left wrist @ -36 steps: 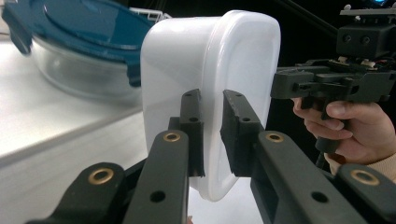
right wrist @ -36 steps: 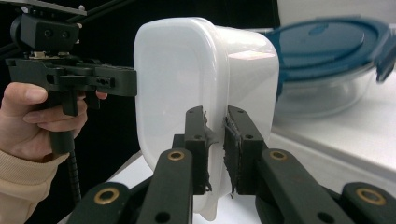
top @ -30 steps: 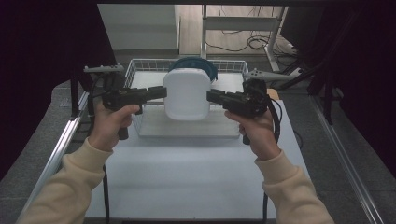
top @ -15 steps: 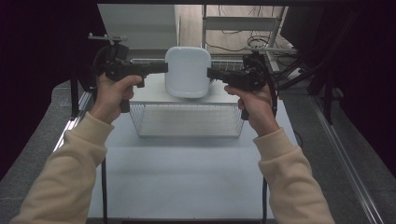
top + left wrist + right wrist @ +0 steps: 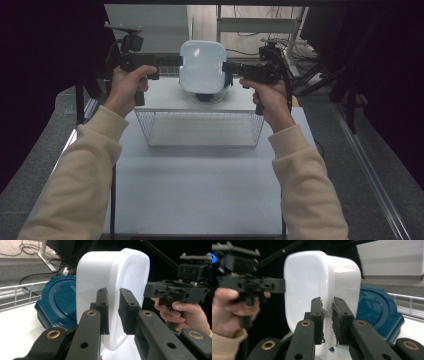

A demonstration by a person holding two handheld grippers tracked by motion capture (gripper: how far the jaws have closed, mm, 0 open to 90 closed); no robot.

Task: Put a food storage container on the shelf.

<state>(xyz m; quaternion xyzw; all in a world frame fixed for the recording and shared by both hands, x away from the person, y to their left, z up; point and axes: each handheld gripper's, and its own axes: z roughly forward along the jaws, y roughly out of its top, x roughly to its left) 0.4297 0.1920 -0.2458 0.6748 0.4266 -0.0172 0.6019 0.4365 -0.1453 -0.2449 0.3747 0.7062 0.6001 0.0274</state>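
Two grippers, left (image 5: 176, 61) and right (image 5: 227, 67), have fingers clamped on opposite rims of the white tub (image 5: 202, 66), sharing its bulk above the table (image 5: 200, 190).

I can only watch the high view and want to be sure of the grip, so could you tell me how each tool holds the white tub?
Observer: In the left gripper view, the left tool pinches the thin rim on one side of the white tub.
Operator: Thank you, and the other one?
Observer: In the right gripper view, the right tool pinches the rim on the opposite side in the same way.
Operator: What is the dark shape behind the tub?
Observer: A blue lid, leaning tilted on the white tabletop beyond the wire basket.
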